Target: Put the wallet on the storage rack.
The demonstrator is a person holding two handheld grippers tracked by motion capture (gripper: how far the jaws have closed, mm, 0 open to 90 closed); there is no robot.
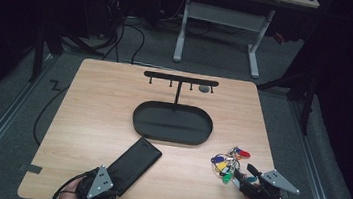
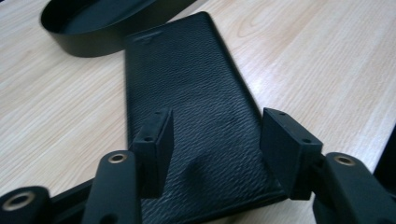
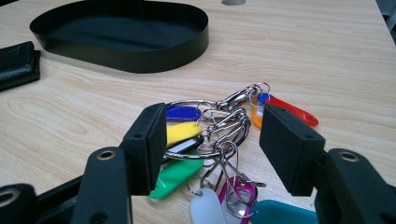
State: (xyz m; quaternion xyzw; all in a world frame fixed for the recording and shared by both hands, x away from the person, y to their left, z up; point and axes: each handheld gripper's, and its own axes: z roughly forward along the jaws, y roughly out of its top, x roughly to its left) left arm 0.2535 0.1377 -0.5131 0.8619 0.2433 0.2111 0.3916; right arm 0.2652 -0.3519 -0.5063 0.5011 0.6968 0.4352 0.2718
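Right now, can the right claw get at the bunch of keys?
Probably yes: the right claw stands open with the keys lying flat on the table between its jaws, nothing in the way.

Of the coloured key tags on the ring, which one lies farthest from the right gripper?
The red tag: it lies at the bunch's far edge, beside the orange tag, beyond the jaws' tips.

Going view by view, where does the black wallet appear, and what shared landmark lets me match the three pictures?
High view: the black wallet lies lower left of centre, angled, its near end at the left gripper.
Left gripper view: wallet runs up the middle, its near end between the open jaws.
Right gripper view: one end of it at the left edge.
Shared landmark: the black oval tray.
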